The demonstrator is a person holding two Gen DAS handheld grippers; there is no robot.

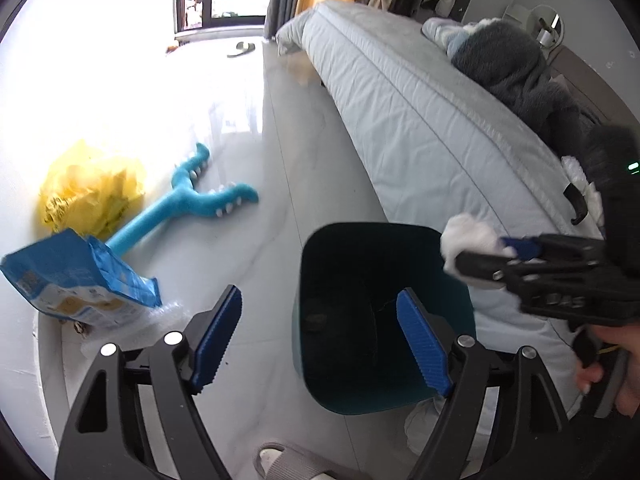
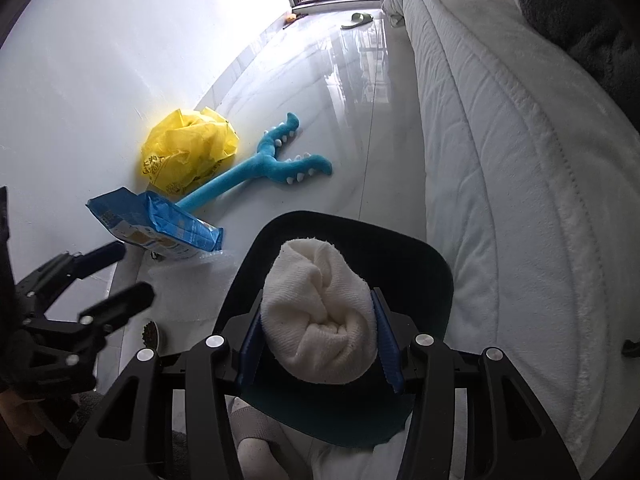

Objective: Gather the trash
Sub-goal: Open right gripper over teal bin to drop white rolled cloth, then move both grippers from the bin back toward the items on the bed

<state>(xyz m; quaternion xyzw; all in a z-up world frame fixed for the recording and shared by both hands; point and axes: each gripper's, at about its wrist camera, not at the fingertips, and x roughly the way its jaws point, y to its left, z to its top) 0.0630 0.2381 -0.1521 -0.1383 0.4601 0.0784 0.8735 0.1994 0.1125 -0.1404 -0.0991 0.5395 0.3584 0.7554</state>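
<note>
Right gripper [image 2: 318,344] fingers clamp a rolled white cloth [image 2: 320,316] above the dark bin [image 2: 420,272]. Left gripper [image 1: 320,336] fingers spread wide, empty, bin ahead between them.

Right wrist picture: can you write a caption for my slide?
The right gripper holds a rolled white cloth over the dark bin beside the bed.

Floor and bed, tallied

One bin [image 2: 344,240], one yellow bag [image 2: 188,148], one blue packet [image 2: 160,224], one plush toy [image 2: 256,168] (teal), one rolled cloth [image 2: 320,320], two grippers [image 1: 316,340] [image 2: 316,344].
</note>
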